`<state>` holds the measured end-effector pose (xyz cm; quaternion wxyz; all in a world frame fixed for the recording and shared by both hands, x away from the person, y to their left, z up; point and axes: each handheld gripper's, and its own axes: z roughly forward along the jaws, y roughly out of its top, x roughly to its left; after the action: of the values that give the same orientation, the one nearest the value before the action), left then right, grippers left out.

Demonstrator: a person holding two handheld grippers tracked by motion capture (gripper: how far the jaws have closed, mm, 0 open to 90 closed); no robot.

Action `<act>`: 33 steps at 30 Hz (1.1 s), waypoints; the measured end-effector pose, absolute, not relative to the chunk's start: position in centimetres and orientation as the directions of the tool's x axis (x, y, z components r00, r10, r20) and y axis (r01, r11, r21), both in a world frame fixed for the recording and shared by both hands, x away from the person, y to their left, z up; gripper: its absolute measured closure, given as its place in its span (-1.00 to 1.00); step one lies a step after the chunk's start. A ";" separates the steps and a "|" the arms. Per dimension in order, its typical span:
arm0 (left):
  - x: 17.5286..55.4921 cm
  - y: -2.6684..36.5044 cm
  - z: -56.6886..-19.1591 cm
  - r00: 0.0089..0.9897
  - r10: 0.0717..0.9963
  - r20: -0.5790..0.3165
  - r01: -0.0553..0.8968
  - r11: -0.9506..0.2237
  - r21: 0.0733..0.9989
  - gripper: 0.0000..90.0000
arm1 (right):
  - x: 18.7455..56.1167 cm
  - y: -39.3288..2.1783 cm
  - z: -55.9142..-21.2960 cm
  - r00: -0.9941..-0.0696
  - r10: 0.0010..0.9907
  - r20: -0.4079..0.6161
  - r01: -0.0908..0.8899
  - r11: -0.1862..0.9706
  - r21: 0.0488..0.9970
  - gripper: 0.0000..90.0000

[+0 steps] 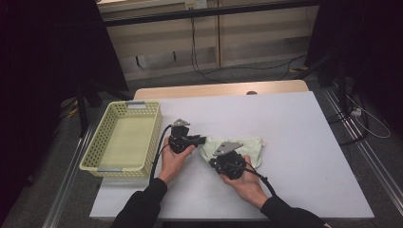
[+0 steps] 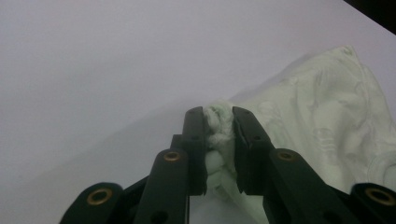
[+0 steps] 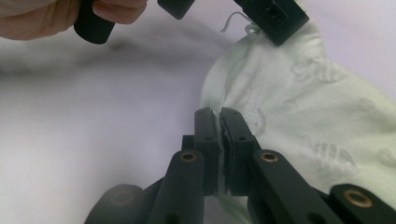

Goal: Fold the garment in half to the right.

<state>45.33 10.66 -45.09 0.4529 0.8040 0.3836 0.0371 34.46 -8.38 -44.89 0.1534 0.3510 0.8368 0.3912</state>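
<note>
A pale green cloth [image 1: 247,145] lies crumpled on the white table [image 1: 294,142], right of centre. My left gripper [image 1: 203,140] comes in from the left and is shut on the cloth's [image 2: 327,121] left corner; a bunched fold sits between its pads [image 2: 194,135]. My right gripper [image 1: 214,159] holds the cloth's near edge [image 3: 303,107]. Its jaws are pressed nearly together with a thin layer of fabric pinched between the fingertips [image 3: 205,130]. The left gripper's body [image 3: 275,16] and a hand [image 3: 51,16] show at the top of the right gripper view.
A yellow perforated basket [image 1: 124,137] stands with nothing in it at the table's left edge. The wooden table edge [image 1: 223,89] runs along the back. Cables [image 1: 209,71] lie on the floor beyond, and dark stands flank both sides.
</note>
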 end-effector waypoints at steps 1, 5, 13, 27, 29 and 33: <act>45.3 10.7 -45.1 0.699 0.654 -0.289 0.584 -0.288 0.759 0.70 | 34.5 -8.4 -44.9 -0.707 0.707 0.020 0.467 0.445 0.764 0.92; 45.3 10.8 -44.9 0.696 0.658 -0.289 0.584 -0.283 0.761 0.70 | 34.5 -8.3 -44.7 -0.712 0.701 0.022 0.459 0.443 0.770 0.92; 45.3 11.4 -44.2 0.689 0.667 -0.283 0.578 -0.271 0.770 0.70 | 34.7 -8.3 -44.2 -0.709 0.705 0.032 0.452 0.419 0.787 0.92; 45.5 12.6 -42.9 0.673 0.687 -0.275 0.567 -0.239 0.788 0.70 | 35.2 -7.5 -43.2 -0.713 0.700 0.040 0.435 0.397 0.808 0.92; 45.4 12.6 -42.7 0.677 0.689 -0.259 0.558 -0.250 0.792 0.70 | 35.2 -7.4 -43.1 -0.713 0.699 0.042 0.433 0.392 0.812 0.92; 45.4 12.6 -42.5 0.668 0.698 -0.257 0.556 -0.239 0.796 0.70 | 35.3 -7.2 -42.9 -0.713 0.700 0.045 0.430 0.385 0.816 0.92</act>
<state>45.45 12.63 -42.46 0.4696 0.7833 0.4002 0.0757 35.28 -7.16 -42.91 0.1555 0.3457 0.8176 0.4334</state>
